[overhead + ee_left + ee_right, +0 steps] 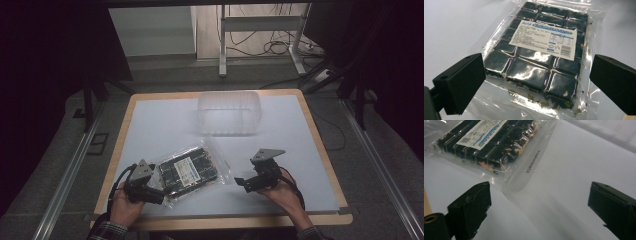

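Label (543, 40) txt too small to read; pkg (491, 142) cut off at top edge.

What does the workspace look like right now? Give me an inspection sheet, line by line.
Surface: white mat on a wood-edged table.
Job's things: clear sealed packet of dark blocks with a white label, lying flat at front left.
Clutter: clear plastic tub at the far edge, apart from the packet.
Grippers: left gripper open, jaws either side of the packet's near end, not pressing it; right gripper open, aimed at the packet's clear edge.
Cables: one trails from each gripper; more lie on the floor beyond the table.
Surroundings: dark room, metal frame legs behind, floor rails at both sides.
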Available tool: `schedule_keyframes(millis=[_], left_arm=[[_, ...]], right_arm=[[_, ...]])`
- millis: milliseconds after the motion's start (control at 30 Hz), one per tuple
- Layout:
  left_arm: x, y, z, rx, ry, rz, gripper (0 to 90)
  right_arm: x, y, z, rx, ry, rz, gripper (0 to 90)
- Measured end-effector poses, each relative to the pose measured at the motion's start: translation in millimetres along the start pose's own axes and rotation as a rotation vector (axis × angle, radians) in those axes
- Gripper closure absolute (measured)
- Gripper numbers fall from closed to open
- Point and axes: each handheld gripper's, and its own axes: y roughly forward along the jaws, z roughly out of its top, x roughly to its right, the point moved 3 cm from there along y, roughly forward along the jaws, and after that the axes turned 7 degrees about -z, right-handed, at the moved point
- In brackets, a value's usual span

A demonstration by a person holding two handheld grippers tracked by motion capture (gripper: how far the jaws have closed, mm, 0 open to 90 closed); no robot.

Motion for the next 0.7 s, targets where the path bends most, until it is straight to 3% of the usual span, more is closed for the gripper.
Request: schedule_keyframes(millis=[300,400,700], left_arm=[[0.2,0.5,0.2,0.006,0.011,0.007,0.0],[-0.3,-0.4,0.3,0.012,0.016,0.014,0.0],[-0.6,-0.7,0.3,0.014,0.022,0.021,0.0]], right_arm=[[-2.7,14.7,8.8,-0.024,-0.006,0.018,12.1],[-2.2,25.2,16.0,-0.021,0.007,0.043,19.5],[1.8,49.9,25.2,-0.045,0.034,0.061,29.2]])
